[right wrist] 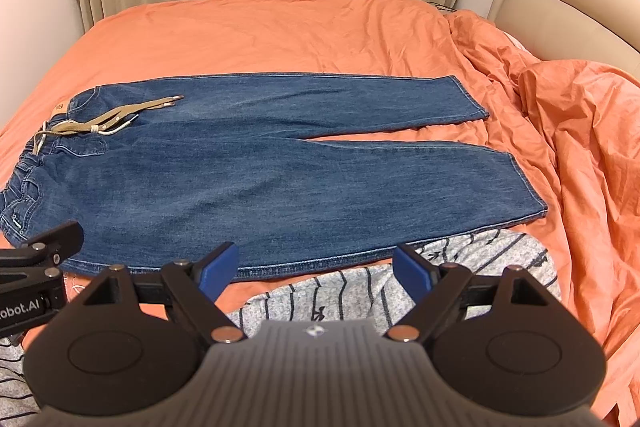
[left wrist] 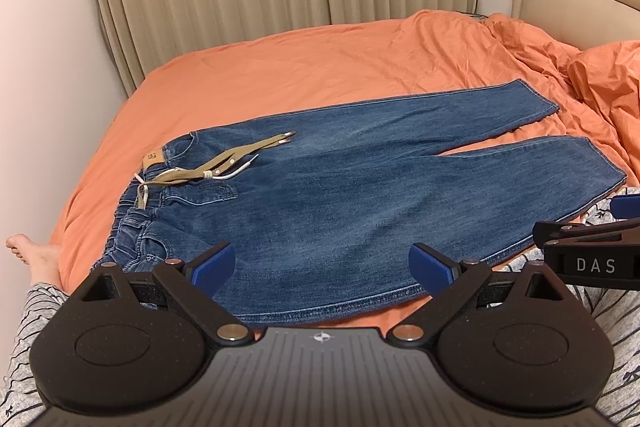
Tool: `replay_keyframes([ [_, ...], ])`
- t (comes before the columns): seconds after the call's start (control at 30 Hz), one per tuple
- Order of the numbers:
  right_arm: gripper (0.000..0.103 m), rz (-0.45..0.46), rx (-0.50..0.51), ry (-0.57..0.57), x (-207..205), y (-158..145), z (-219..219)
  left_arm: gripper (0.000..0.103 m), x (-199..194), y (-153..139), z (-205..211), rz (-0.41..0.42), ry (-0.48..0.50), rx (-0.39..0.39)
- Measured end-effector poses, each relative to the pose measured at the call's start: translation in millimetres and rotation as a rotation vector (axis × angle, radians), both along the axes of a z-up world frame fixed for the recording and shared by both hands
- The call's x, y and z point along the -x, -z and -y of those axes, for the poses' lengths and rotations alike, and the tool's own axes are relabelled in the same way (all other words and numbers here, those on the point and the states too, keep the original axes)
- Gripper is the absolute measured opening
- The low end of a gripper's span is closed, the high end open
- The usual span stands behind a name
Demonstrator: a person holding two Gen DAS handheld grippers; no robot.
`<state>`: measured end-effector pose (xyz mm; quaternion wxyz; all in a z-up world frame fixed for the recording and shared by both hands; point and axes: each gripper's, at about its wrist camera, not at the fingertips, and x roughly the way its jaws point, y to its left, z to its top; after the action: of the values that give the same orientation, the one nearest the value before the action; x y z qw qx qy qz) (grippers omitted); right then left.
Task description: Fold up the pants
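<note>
The pair of blue denim pants [left wrist: 340,195] lies spread flat and unfolded on the orange-sheeted bed [left wrist: 320,67], lengthwise along the bed's near edge. Its elastic waistband points toward the bed's left edge, and the two leg hems reach toward the rumpled orange duvet [right wrist: 560,131] heaped at the headboard end on the right. The legs lie side by side with a narrow wedge of sheet showing between them near the hems. A khaki drawstring with metal tips [left wrist: 224,155] trails loose over the front below the waistband.

No fold has been made, so the task looks to be at its very start: every fold is still to do, likely one leg over the other and then the length doubled.

The left gripper [left wrist: 320,267] hovers over the near seam of the pants toward the waist end, its blue-padded jaws spread wide with nothing between them. The right gripper [right wrist: 318,267] hangs above the bed's near edge, further toward the leg end, equally wide and empty, over the person's grey striped trouser knee [right wrist: 360,287]. A bare foot [left wrist: 30,251] rests beside the bed's left edge.
</note>
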<state>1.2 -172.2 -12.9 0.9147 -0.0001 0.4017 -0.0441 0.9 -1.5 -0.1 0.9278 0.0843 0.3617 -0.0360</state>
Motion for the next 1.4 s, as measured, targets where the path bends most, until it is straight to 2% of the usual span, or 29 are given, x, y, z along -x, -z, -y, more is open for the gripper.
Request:
replay_keyframes([
  [0.47, 0.081, -0.002, 0.0, -0.001, -0.3, -0.4, 0.1, 0.103, 1.0, -0.9, 0.4, -0.046, -0.001, 0.01],
  [0.67, 0.081, -0.002, 0.001, -0.003, -0.2, -0.8, 0.8, 0.103, 4.1, 0.1, -0.1, 0.016, -0.003, 0.001],
  [1.23, 0.081, 0.0, 0.004, -0.028, -2.7, -0.9, -0.3, 0.103, -2.3, 0.2, -7.7, 0.009, 0.006, -0.007],
  [1.33, 0.081, 0.029, -0.005, -0.082, -8.3, -3.9, 8.3, 0.103, -13.6, -3.6, -19.2, 0.021, 0.043, -0.023],
  [1.4, 0.081, 0.08, -0.021, -0.102, -12.7, -7.5, 21.9, 0.103, -23.1, -9.0, -33.6, 0.033, 0.072, -0.033],
])
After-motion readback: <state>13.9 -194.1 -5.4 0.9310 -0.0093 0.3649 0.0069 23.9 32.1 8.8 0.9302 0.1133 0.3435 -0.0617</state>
